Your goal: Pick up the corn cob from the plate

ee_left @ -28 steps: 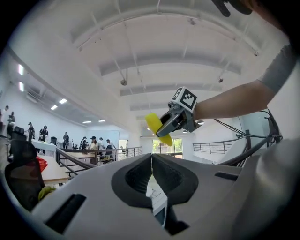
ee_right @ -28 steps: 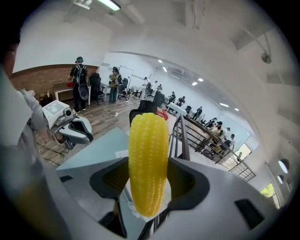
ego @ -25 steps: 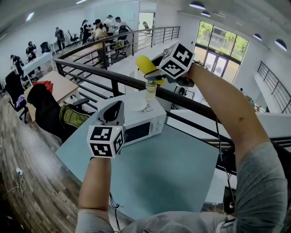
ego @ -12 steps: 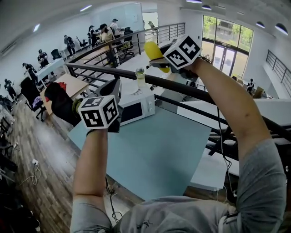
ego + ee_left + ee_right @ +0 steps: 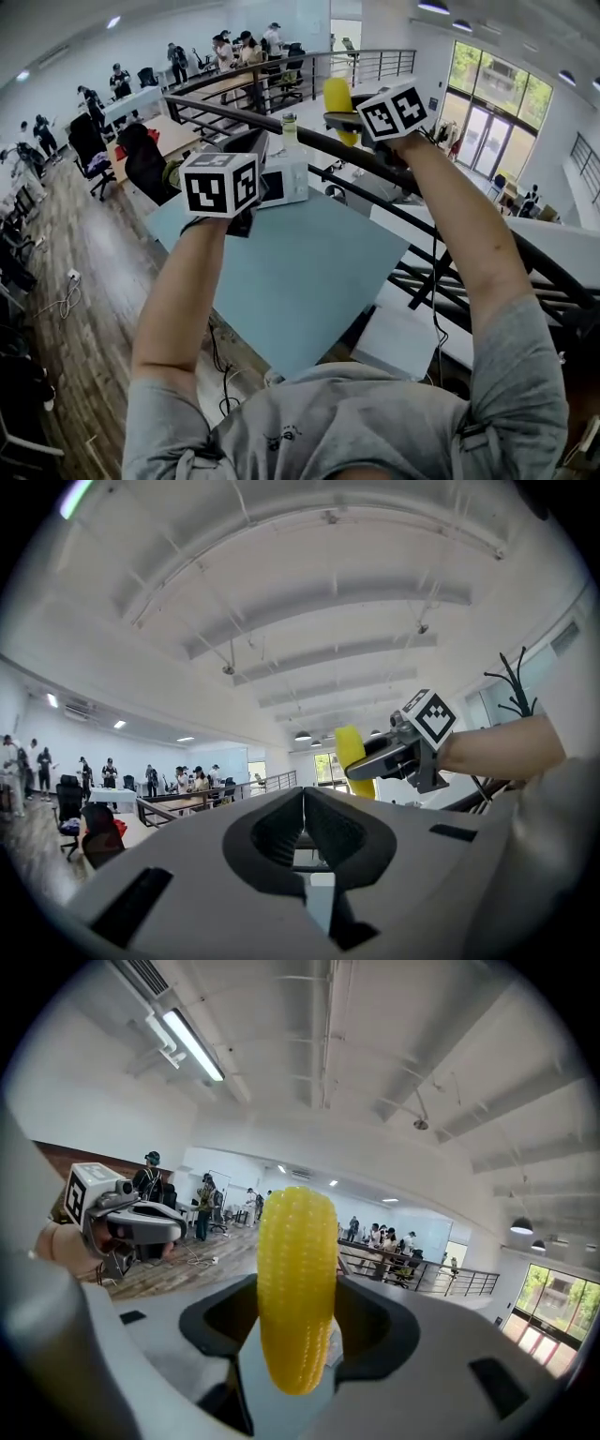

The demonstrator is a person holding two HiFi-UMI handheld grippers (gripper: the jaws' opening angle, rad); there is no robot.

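Note:
The yellow corn cob (image 5: 297, 1288) stands upright between the jaws of my right gripper (image 5: 297, 1330), which is shut on it. In the head view the corn cob (image 5: 337, 105) is held high above the black railing, at the tip of the right gripper (image 5: 341, 120). My left gripper (image 5: 246, 142) is raised to the left of it, over the microwave, with its jaws shut and nothing between them (image 5: 303, 803). The left gripper view shows the corn cob (image 5: 351, 757) in the right gripper (image 5: 389, 758) up and to the right. I see no plate in these frames.
A white microwave (image 5: 284, 185) with a small bottle (image 5: 289, 127) on top stands at the far edge of the light blue table (image 5: 309, 272). A black railing (image 5: 375, 171) runs behind it. People stand at desks far back left.
Both grippers have stayed raised, the right still holding the corn cob. The view has swung, so the table and microwave sit further left and the left gripper higher.

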